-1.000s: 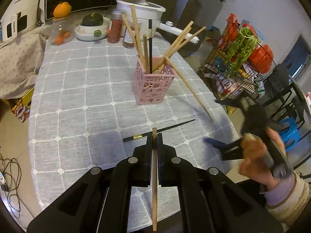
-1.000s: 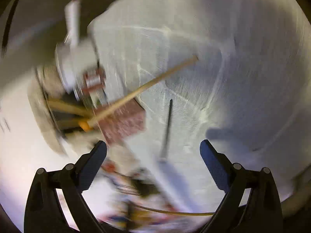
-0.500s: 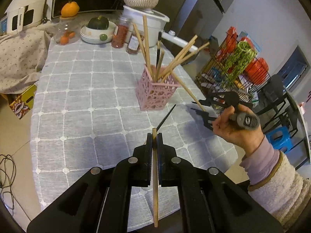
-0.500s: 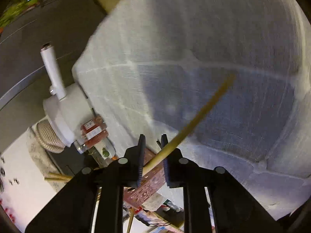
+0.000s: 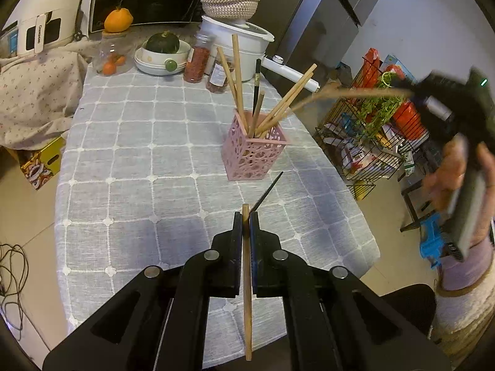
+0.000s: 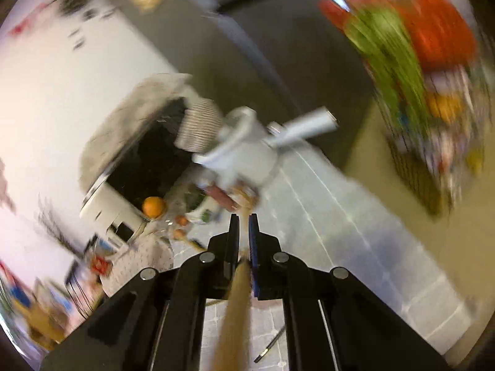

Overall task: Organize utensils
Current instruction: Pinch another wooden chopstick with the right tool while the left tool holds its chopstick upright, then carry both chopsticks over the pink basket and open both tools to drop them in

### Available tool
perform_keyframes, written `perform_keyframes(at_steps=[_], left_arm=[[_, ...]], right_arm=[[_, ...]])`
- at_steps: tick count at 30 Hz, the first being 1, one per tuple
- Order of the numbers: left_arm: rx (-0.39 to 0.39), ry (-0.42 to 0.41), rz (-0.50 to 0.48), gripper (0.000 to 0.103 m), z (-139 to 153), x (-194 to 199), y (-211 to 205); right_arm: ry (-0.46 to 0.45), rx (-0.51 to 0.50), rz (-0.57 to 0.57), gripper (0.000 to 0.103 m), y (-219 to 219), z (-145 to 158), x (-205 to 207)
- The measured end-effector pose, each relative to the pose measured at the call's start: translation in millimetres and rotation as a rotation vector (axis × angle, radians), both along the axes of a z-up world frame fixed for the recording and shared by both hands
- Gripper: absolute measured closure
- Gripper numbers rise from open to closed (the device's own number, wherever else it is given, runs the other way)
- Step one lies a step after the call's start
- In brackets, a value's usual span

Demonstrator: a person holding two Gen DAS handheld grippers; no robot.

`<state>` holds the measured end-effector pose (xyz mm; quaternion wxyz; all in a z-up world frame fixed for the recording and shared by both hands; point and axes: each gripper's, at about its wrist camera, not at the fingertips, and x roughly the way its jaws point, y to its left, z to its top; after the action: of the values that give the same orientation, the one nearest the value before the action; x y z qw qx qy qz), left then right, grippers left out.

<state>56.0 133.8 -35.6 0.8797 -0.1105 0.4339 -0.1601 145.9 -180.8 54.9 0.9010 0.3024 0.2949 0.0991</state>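
A pink lattice holder (image 5: 254, 154) stands on the grey checked tablecloth (image 5: 139, 160) and holds several wooden chopsticks and a black one. My left gripper (image 5: 245, 216) is shut on a wooden chopstick (image 5: 247, 278), held above the table's near edge. A black chopstick (image 5: 267, 191) lies on the cloth just beyond it. My right gripper (image 6: 243, 218), blurred at the right of the left wrist view (image 5: 442, 99), is shut on another wooden chopstick (image 6: 235, 303), raised to the right of the holder.
Spice jars (image 5: 196, 61), a white pot (image 5: 244, 46), a bowl with a green squash (image 5: 162, 52) and a jar of oranges (image 5: 111, 58) stand at the table's far end. A wire rack (image 5: 371, 136) stands on the floor to the right.
My right gripper has lifted its wooden chopstick off the table and swung up to the right. My left gripper has drawn back a little with its chopstick.
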Motion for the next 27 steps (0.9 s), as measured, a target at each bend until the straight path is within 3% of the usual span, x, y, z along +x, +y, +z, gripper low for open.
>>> perform_keyframes(at_steps=[5,11,15,23,27], left_arm=[[-0.005,0.013,0.010,0.099,-3,1,4],[-0.006,0.019,0.009,0.099,-4,1,6],[-0.006,0.025,0.008,0.099,-4,1,5],[-0.005,0.043,0.012,0.099,-7,4,5],[-0.008,0.048,0.013,0.099,-8,5,7]], right_arm=[[-0.118,-0.096,0.055,0.097,24,43,-15],[-0.236,-0.191,0.037,0.097,31,79,-27],[-0.267,-0.271,0.065,0.097,42,97,-25],[-0.236,-0.323,0.132,0.097,72,77,-3],[-0.271,-0.367,0.134,0.097,93,58,11]])
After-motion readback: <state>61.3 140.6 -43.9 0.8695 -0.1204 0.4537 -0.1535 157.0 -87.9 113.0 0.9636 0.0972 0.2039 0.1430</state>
